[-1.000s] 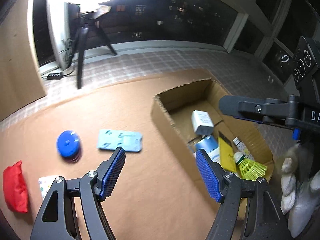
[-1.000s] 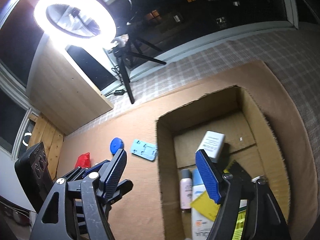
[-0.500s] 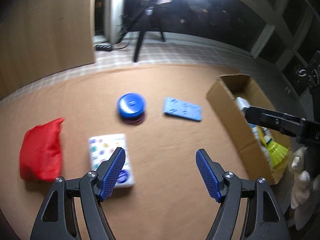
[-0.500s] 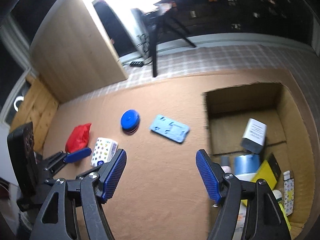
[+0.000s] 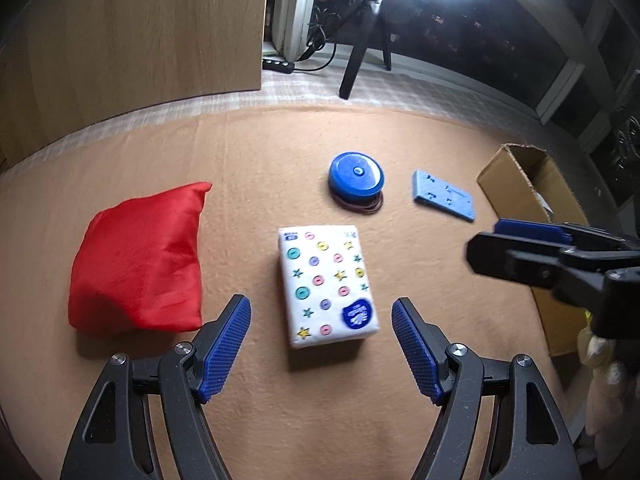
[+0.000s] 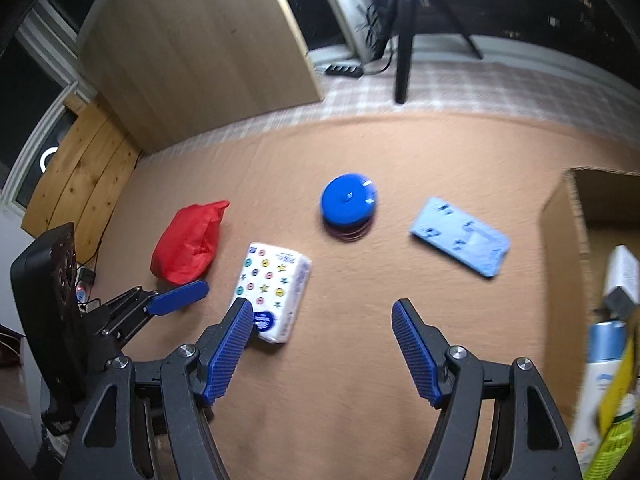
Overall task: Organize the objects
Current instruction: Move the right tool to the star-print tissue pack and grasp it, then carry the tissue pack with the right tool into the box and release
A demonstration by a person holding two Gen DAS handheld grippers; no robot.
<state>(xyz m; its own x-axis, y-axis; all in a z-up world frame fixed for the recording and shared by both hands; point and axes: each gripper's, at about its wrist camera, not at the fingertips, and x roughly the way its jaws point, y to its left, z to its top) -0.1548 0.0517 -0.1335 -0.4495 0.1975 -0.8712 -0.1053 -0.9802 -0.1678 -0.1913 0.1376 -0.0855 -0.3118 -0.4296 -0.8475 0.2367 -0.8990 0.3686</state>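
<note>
Four loose things lie on the tan mat, left to right: red pouch [image 5: 138, 260], tissue pack [image 5: 328, 286] between the spread, empty left tool [image 5: 321, 346], blue disc [image 5: 356, 178], pale-blue plate [image 5: 445, 195], beside the cardboard box [image 6: 560, 240] holding bottles, right tool [image 6: 322, 346] likewise spread.

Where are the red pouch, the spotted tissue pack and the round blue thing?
red pouch [image 5: 140, 260], left wrist view, middle of its fabric.
tissue pack [image 5: 326, 280], left wrist view, centre of its top face.
round blue disc [image 6: 347, 200], right wrist view, its lid.
</note>
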